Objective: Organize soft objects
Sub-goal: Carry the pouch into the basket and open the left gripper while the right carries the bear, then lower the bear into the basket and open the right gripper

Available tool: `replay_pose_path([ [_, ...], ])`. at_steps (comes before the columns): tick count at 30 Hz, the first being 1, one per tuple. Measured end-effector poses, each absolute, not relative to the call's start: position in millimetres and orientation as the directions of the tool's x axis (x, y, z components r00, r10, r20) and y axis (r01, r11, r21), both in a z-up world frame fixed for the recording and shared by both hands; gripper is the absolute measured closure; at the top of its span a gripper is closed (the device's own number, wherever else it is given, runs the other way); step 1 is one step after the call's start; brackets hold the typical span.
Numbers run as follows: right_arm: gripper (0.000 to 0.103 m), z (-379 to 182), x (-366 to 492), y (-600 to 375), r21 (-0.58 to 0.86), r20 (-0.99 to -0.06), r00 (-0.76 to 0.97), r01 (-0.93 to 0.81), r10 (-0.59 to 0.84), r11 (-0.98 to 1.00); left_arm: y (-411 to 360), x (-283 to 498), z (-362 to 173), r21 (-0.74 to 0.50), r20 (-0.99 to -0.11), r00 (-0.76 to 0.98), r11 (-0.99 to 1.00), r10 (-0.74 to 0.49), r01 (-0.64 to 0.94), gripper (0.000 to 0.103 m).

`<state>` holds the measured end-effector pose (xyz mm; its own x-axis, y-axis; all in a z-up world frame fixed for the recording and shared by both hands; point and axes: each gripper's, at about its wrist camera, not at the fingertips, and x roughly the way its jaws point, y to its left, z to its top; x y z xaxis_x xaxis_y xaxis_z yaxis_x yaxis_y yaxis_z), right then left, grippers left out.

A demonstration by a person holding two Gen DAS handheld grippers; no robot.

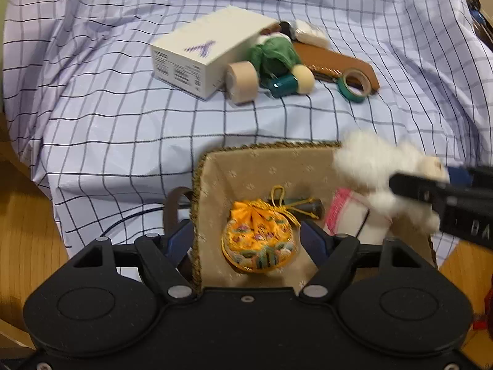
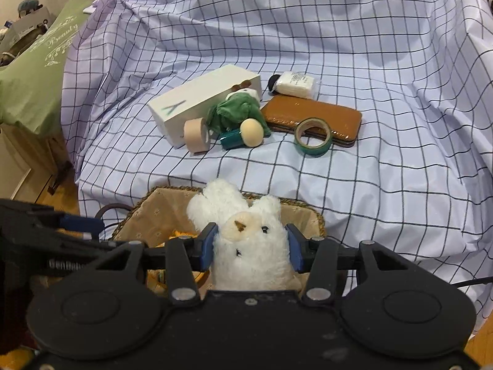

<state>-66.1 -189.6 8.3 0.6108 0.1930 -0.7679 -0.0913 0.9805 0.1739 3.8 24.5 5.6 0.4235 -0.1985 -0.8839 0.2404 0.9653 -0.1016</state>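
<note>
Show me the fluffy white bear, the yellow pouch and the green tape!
Fluffy white bear [image 2: 249, 240]: right wrist view, on its face.
Yellow pouch [image 1: 258, 240]: left wrist view, on its embroidered belly.
Green tape [image 2: 312, 135]: right wrist view, on its front rim.

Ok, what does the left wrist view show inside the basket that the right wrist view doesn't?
Only the left wrist view shows the yellow embroidered pouch on the basket floor, a pink-edged item beside it, and the left gripper open around the pouch, one finger outside the basket wall. Only the right wrist view shows the white plush toy's face and the right gripper shut on it. Both show the basket, the toy above it, and the white box on the checked cloth.
</note>
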Motion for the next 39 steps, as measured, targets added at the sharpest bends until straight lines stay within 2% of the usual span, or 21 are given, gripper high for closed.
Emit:
replay_pose_path([
  [16, 0.055, 0, -79, -164, 0.167, -0.794, 0.542, -0.243, 0.277, 0.956, 34, 10, 9, -0.158, -0.862, 0.454, 0.97, -0.226, 0.184, 0.031],
  [21, 0.055, 2, -83, -160, 0.158, -0.788, 0.541, -0.283, 0.294, 0.946, 34, 10, 9, -0.16, -0.861, 0.456, 0.97, -0.227, 0.18, 0.028],
  [39, 0.052, 6, -87, -172, 0.139, -0.786, 0.576, -0.194, 0.227, 0.971, 29, 1, 13, -0.154, -0.852, 0.474, 0.971, -0.223, 0.181, 0.027],
])
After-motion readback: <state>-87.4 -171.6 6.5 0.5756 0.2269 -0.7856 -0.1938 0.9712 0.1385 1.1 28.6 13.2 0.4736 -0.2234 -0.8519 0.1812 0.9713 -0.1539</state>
